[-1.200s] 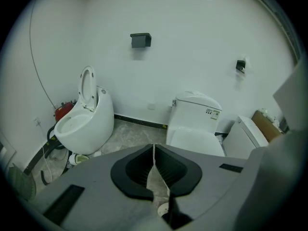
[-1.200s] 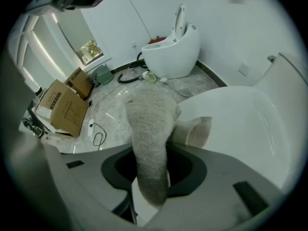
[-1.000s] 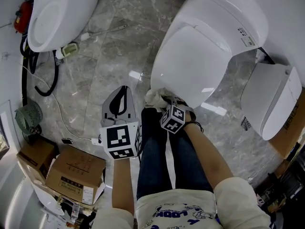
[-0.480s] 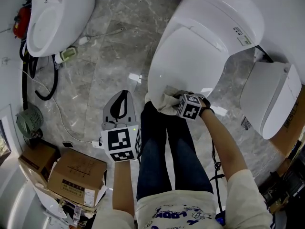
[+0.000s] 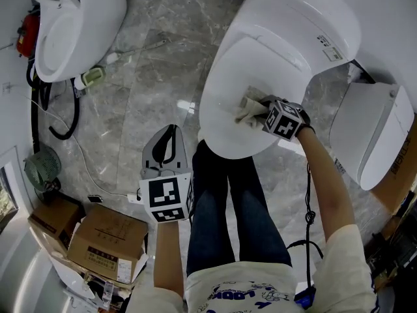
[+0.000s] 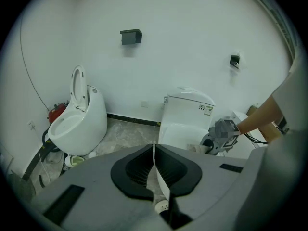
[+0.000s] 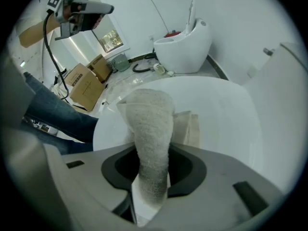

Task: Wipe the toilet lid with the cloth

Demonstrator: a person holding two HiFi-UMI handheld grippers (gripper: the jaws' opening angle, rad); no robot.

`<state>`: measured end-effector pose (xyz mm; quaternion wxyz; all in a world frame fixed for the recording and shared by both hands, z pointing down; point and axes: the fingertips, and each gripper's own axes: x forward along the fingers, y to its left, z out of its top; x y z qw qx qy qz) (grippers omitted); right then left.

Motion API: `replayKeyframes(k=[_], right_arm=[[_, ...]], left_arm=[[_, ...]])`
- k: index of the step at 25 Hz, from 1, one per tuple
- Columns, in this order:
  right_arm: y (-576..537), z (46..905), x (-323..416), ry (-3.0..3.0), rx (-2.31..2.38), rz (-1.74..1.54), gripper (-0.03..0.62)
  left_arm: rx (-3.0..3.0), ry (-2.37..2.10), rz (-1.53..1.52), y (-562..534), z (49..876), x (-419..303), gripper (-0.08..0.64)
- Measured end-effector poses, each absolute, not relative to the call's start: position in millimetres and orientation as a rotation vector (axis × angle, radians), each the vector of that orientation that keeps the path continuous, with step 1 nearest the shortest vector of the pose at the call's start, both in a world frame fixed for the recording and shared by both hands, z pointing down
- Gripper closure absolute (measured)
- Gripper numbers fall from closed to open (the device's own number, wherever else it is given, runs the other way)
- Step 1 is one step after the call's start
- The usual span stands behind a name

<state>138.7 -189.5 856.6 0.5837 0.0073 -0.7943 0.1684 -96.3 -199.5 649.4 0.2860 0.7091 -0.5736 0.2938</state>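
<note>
The white toilet lid (image 5: 260,83) is closed, and a pale cloth (image 5: 249,107) lies pressed on its middle. My right gripper (image 5: 262,113) is shut on the cloth and rests over the lid's centre. In the right gripper view the cloth (image 7: 150,129) bulges up between the jaws, with the lid (image 7: 221,114) spreading behind it. My left gripper (image 5: 164,156) hangs over the floor to the left of the person's knees, well short of the lid. Its jaws are shut with nothing between them, seen in the left gripper view (image 6: 154,177), which faces the toilet (image 6: 187,119).
A second toilet (image 5: 71,25) with its seat raised stands at the far left, with black hoses (image 5: 55,103) beside it. A white bin-like unit (image 5: 371,135) stands right of the toilet. Cardboard boxes (image 5: 98,240) sit at lower left. The person's legs (image 5: 228,207) are in front of the bowl.
My right gripper has carried the cloth from the lid's front rim up and right onto the middle of the lid. The left gripper has barely moved.
</note>
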Motion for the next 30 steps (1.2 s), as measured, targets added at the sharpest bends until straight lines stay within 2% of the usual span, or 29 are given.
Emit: replayKeyframes(k=[7,16,30], right_arm=[[-273.9,855.1,185.8,-1.861,0.366,0.453,0.465],[-324.8,854.4,249.2,-1.792,0.736,0.563,0.462],[-295.3,857.4,307.0,-1.624,1.306,0.926,0.471]], left_arm=[[1.908,-1.514,0.801,-205.3,653.6,-85.6,0.545],[1.931,-1.495,0.821,-211.7,659.4,-72.9,0.545],[1.965,-1.461,0.830,-210.2,660.2,-62.8,0.545]])
